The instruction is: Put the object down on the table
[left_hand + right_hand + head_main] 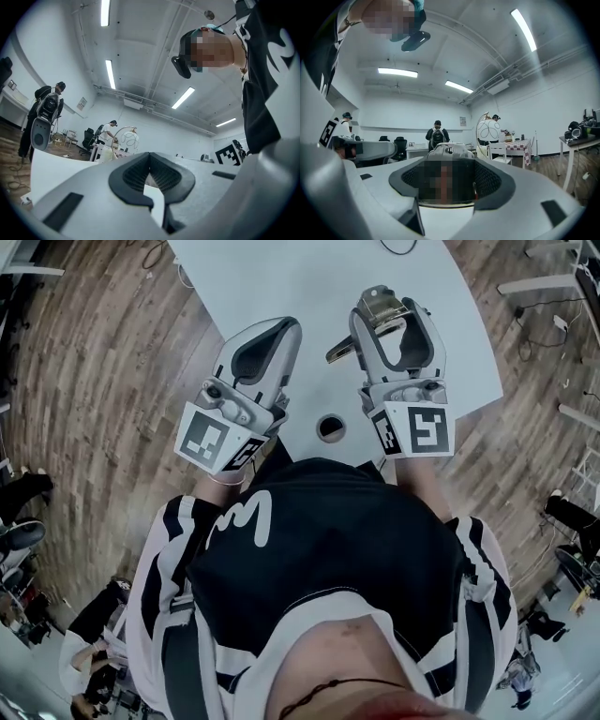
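The white round-edged table [281, 277] carries nothing of the task yet, only a small round cable hole [330, 427] by its near edge. The left gripper [281, 332] is held over the near edge with its fingers brought together on nothing. The right gripper [392, 317] is clamped on the small grey metal object [381, 298], which is held up over the table's near right part. The task is judged barely begun: lowering and release are left.

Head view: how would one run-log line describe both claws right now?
left claw: shut, empty | right claw: shut on metal object | over white table | object not yet released
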The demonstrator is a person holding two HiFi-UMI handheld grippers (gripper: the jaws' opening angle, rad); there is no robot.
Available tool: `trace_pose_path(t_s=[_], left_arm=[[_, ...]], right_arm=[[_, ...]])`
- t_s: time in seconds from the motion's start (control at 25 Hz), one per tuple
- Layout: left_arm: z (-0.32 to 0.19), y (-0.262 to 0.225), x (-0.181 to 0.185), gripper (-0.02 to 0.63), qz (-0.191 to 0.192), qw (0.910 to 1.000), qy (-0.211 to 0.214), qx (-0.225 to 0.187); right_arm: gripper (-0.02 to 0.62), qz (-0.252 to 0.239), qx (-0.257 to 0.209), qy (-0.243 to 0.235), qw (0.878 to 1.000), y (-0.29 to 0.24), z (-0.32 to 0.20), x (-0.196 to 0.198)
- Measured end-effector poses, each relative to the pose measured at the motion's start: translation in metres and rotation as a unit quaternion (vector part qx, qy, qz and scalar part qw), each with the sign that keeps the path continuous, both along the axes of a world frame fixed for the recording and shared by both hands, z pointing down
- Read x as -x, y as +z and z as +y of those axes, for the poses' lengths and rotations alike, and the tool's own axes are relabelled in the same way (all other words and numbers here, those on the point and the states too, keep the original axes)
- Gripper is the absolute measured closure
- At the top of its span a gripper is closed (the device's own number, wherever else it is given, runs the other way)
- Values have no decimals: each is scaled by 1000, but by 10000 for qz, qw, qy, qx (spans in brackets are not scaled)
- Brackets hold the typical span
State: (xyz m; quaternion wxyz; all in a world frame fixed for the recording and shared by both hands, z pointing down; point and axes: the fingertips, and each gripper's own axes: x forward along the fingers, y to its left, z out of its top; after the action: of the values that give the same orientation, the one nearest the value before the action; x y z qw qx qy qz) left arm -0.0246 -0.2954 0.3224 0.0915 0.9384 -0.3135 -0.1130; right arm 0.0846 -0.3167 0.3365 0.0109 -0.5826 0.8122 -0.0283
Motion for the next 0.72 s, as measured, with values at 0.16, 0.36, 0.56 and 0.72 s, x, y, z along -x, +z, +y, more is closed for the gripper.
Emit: trace_pose_path(t_s=[0.16,0.36,0.56,0.72], left_arm=[[8,1,4,601,-37,9999,-161,36],[13,9,11,601,-88,9994,-299,164],[17,13,10,601,-69,9992,-301,243],[19,15,12,601,-83,9990,-353,264]], right_arm=[[307,115,34,-89,9999,10,-9,-1],[307,162,179,-192,9995,26,-24,3],[307,401,281,-230,9985,47,-37,7],[307,508,401,-263,9976,62,-43,8]])
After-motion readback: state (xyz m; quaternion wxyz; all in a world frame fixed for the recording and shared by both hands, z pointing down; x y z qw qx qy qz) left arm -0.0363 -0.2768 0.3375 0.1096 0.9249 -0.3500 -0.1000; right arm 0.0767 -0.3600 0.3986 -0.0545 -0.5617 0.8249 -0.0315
